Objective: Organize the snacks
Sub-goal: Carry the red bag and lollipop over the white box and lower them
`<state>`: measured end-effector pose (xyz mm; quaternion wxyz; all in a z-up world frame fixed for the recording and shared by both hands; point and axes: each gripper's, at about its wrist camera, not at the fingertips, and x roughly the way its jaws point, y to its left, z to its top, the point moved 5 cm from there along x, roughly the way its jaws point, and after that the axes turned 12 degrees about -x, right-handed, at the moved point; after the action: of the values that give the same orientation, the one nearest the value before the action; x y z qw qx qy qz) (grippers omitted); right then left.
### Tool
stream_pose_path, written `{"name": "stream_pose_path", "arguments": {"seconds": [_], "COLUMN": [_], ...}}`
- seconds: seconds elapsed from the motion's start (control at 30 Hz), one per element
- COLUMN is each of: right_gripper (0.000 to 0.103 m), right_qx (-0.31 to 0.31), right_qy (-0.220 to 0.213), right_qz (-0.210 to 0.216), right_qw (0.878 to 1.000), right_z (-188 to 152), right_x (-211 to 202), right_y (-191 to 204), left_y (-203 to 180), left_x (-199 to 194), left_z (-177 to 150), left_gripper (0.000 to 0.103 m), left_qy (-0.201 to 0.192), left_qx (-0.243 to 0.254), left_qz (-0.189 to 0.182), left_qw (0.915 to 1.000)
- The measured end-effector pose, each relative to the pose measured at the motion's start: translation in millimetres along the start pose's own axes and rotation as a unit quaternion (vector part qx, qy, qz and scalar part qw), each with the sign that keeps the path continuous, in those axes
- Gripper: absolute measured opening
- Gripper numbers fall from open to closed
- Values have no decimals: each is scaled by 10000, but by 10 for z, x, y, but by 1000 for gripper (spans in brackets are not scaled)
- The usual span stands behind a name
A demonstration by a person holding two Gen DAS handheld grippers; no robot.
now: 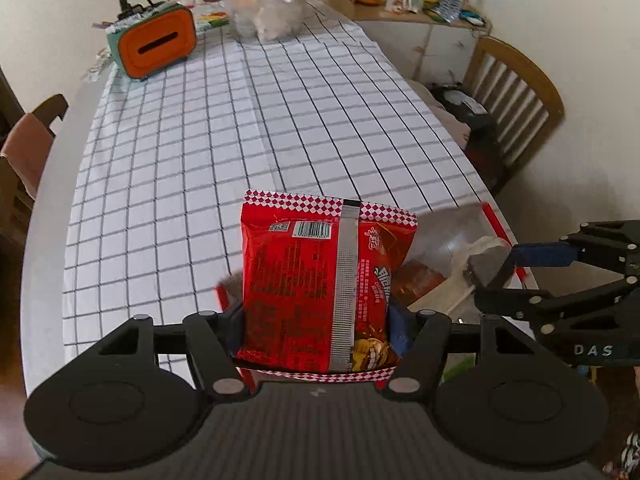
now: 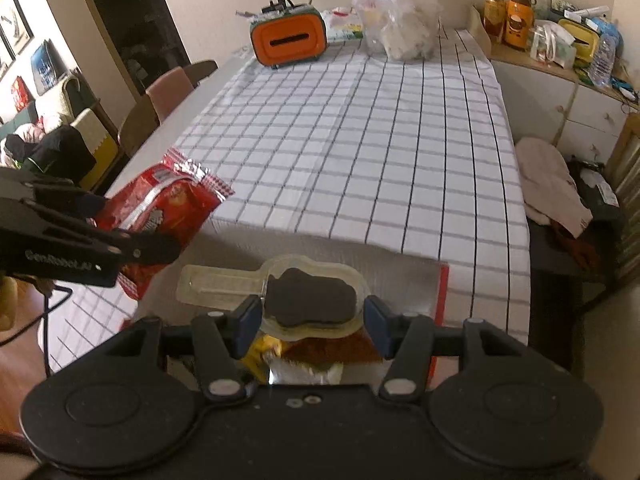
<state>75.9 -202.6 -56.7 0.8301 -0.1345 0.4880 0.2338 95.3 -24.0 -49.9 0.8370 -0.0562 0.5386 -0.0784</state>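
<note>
A red snack bag (image 1: pixel 296 272) with a checked seal stands upright between the pads of my left gripper (image 1: pixel 316 328), which is shut on its lower half. My right gripper (image 2: pixel 312 316) is shut on a dark brown bar-shaped snack (image 2: pixel 312 300) sealed in a clear blister pack with a long tab. Both are held above a silver-lined container with red edges (image 2: pixel 442 292) at the near end of the table. From the left wrist, the right gripper (image 1: pixel 490 276) and its snack (image 1: pixel 486 264) show at the right. From the right wrist, the left gripper (image 2: pixel 136 226) and the red bag (image 2: pixel 172 204) show at the left.
Yellow and brown packets (image 2: pixel 320 350) lie in the container. A checked tablecloth (image 1: pixel 260 128) covers the table. At its far end stand an orange tissue box (image 1: pixel 154 42) and a clear plastic bag (image 1: pixel 266 4). Chairs (image 1: pixel 516 96) flank the table, and a side cabinet holds bottles (image 2: pixel 516 16).
</note>
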Motion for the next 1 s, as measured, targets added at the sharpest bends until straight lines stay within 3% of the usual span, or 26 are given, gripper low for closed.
{"name": "stream_pose_path", "arguments": {"seconds": [0.6,1.0], "right_gripper": [55,52], "right_qx": [-239,-227], "right_qy": [547,618], "right_qz": [27,-64], "right_qw": [9982,9978], "right_z": [-697,-809], "right_x": [207,346], "right_y": [285,368], "left_y": [-311,-335], "left_x": [476,706], "left_z": [-507,-714], "left_gripper": [67,67], "left_qy": [696,1208], "left_qx": [287,528], "left_qz": [23,319], "left_qw": [9972,9908]}}
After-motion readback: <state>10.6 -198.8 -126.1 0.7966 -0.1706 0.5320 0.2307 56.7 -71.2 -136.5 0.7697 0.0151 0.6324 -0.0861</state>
